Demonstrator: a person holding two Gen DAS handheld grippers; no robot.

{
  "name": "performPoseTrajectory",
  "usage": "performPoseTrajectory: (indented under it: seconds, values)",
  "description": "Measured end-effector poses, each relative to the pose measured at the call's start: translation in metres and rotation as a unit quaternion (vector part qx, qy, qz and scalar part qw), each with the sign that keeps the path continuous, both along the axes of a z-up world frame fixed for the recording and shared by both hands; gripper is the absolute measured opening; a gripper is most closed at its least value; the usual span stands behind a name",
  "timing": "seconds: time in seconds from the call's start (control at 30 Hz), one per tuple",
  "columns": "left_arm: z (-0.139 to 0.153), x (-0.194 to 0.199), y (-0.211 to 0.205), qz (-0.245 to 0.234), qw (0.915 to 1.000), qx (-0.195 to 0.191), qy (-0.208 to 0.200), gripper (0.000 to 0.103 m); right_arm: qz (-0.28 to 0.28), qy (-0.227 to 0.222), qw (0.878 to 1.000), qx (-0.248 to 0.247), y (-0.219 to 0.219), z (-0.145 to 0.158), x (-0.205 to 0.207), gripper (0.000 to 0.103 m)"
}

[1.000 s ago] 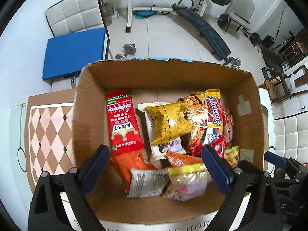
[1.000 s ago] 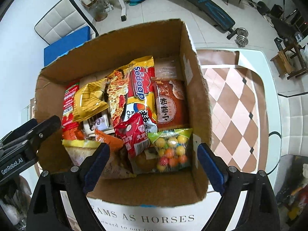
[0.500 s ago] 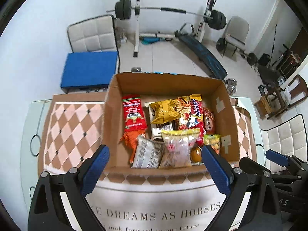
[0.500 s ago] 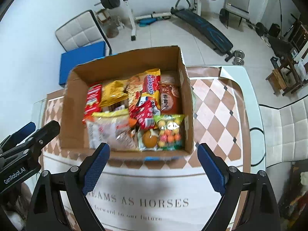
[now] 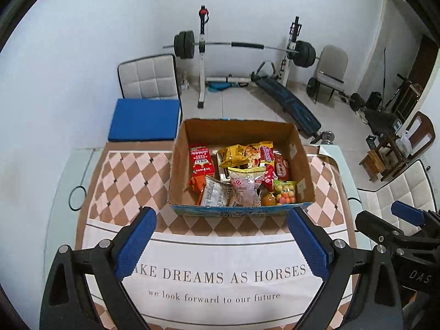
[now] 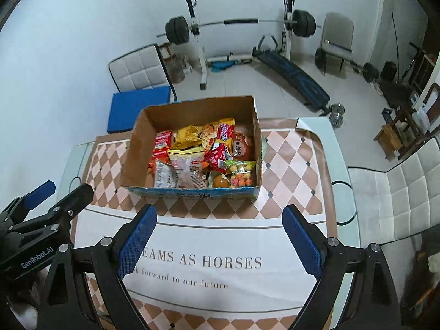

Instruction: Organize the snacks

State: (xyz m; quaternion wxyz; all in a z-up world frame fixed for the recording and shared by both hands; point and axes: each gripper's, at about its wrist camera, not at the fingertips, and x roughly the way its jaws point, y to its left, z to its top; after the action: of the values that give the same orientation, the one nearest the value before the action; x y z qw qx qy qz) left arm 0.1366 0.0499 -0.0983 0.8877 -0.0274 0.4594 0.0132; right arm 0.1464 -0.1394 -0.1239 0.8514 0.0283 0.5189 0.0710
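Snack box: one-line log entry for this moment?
left gripper open, empty | right gripper open, empty | box on table, full of snacks | no contact

Cardboard box [image 5: 301, 170] open-topped, four upright walls ring snack packets [image 5: 242, 176]; entry from above only. Packets crowd box floor, bare strip along left wall beside red packet [image 5: 200, 159]. Tablecloth [image 5: 220, 280] bare between box front and both grippers. Left gripper [image 5: 222, 243] and right gripper [image 6: 220, 240] both spread wide, nothing between fingers, side by side, near each other. Checkered cloth free left and right of box.
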Motion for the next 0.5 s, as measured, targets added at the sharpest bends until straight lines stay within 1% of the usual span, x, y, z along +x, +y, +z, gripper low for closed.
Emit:
performPoseTrajectory:
  seconds: [0.13, 0.23, 0.37, 0.5]
  values:
    - [0.019, -0.025, -0.003, 0.005, 0.9996, 0.006, -0.027, 0.098, 0.001, -0.021, 1.000, 0.007, -0.003, 0.025, -0.028, 0.095]
    - [0.032, -0.043, -0.004, 0.008, 0.9987, 0.017, -0.047, 0.098, 0.003, -0.041, 0.999, 0.002, -0.004, 0.045, -0.048, 0.095]
    - [0.046, -0.060, -0.005, 0.009, 0.9980, 0.015, -0.061, 0.098, 0.002, -0.067, 0.998, -0.010, -0.008, 0.067, -0.070, 0.095]
    - [0.054, -0.072, -0.010, 0.005, 0.9974, 0.022, -0.068, 0.098, 0.002, -0.075, 0.997, -0.015, -0.013, 0.078, -0.085, 0.095]
